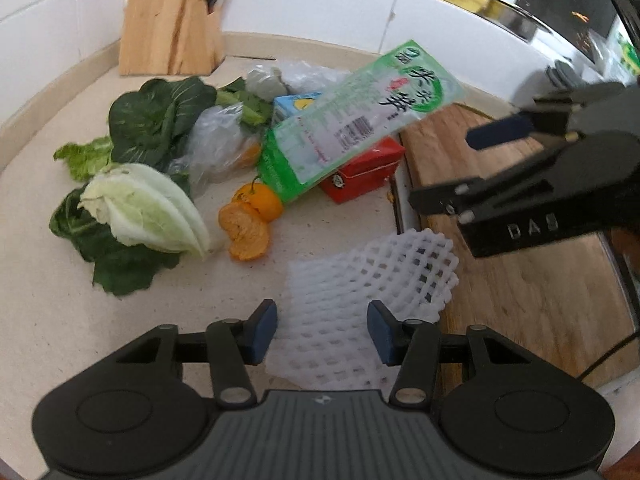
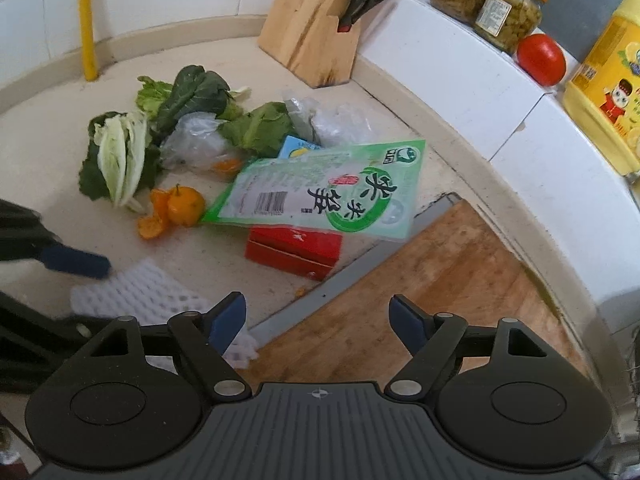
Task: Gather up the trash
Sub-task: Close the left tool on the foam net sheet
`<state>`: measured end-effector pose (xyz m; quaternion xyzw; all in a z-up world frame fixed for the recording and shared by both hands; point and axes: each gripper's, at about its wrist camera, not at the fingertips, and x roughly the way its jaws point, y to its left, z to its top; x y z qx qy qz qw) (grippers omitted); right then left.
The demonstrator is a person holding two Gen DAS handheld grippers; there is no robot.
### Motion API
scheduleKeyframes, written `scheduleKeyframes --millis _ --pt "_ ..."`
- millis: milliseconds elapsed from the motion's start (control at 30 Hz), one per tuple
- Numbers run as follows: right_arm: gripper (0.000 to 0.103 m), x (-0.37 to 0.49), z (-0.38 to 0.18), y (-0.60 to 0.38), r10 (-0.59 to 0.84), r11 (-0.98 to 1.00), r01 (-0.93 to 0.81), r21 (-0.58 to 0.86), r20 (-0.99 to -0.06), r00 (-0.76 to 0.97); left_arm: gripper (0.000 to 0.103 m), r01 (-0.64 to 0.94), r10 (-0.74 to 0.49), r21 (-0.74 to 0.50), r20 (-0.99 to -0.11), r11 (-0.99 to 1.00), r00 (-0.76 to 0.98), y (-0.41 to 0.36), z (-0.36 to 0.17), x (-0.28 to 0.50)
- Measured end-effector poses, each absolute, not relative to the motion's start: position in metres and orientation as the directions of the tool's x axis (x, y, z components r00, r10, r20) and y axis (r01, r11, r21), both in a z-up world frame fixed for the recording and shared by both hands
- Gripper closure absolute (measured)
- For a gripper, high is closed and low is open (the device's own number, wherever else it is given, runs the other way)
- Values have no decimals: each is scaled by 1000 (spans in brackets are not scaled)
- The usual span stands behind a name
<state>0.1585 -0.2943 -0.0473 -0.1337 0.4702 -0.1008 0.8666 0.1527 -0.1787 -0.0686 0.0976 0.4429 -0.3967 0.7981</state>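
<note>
While the left gripper stands part open with the foam net between its pads, not yet pinched, the right gripper hangs wide and empty over the cutting board. The net lies flat on the counter, just beside the board's edge, near the peel.

It is light, springy mesh; a shallow bite could catch only one strand, and the net might slip free or flop against the peel as it lifts. The pads may also scrape the counter first.

Farther back, a green bag printed with Chinese characters and a barcode leans on a red box. The right gripper's body, seen from the left wrist, reads "DAS".
</note>
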Motion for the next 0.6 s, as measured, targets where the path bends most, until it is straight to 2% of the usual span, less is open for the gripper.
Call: scheduleKeyframes --millis 67,100,167,333,367,433,467,500,600 --pt "20 158 -46 -293 -289 947 45 -317 -785 549 75 718 -549 -195 -781 668 299 -175 -66 150" --pt "20 158 -45 -293 -281 950 44 -309 -784 553 96 718 -544 -187 -783 670 304 -173 -64 149" --pt "22 158 -43 -293 -261 957 45 -286 -788 557 100 714 -549 -206 -784 669 288 -167 -62 149" --pt "23 158 -40 -292 -226 969 45 -244 -793 566 101 712 -572 -231 -770 663 283 -147 -52 140" --pt "23 158 -39 -292 -217 971 42 -235 -793 569 97 711 -581 -247 -767 658 272 -146 -50 141" --pt "22 157 -38 -292 -207 974 42 -223 -792 574 79 700 -596 -265 -753 663 279 -144 -48 144" --pt "22 156 -37 -292 -204 975 45 -219 -793 574 57 700 -598 -268 -752 662 278 -145 -49 145" --pt "22 156 -37 -292 -203 975 46 -216 -794 574 44 702 -600 -271 -752 659 273 -147 -49 146" --pt "22 156 -37 -292 -209 974 52 -220 -793 572 41 722 -622 -295 -747 625 233 -156 -52 142"
